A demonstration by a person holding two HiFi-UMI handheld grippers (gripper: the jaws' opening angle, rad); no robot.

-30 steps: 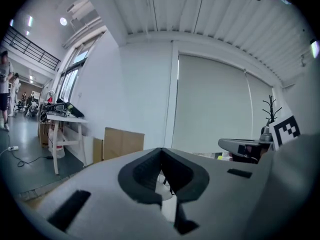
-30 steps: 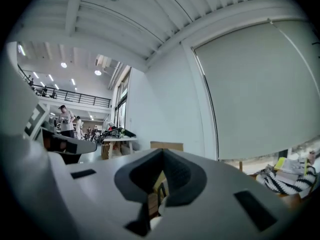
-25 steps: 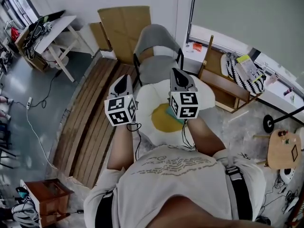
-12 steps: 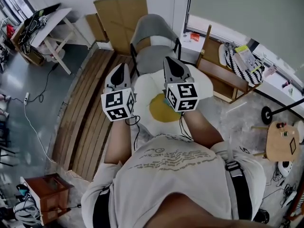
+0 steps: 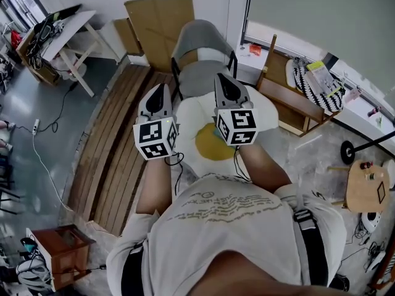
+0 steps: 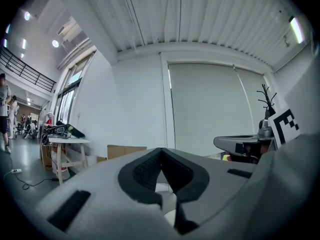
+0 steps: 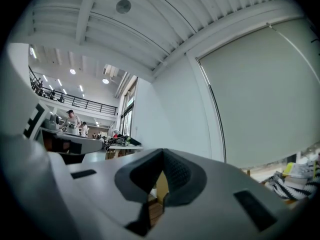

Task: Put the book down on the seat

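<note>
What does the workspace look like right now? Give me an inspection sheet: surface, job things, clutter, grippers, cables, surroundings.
Surface: egg-shaped mat on the floor under the grippers; wooden slats beside it.
Job's things: grey chair, no book seen on its seat; book not made out.
Clutter: cardboard against the wall; striped cushion on a wooden rack.
Grippers: left hand-held gripper shut, empty; right hand-held gripper shut, empty.
Cables: white power strip with its lead on the floor.
Surroundings: table at left, round stool at right.
</note>
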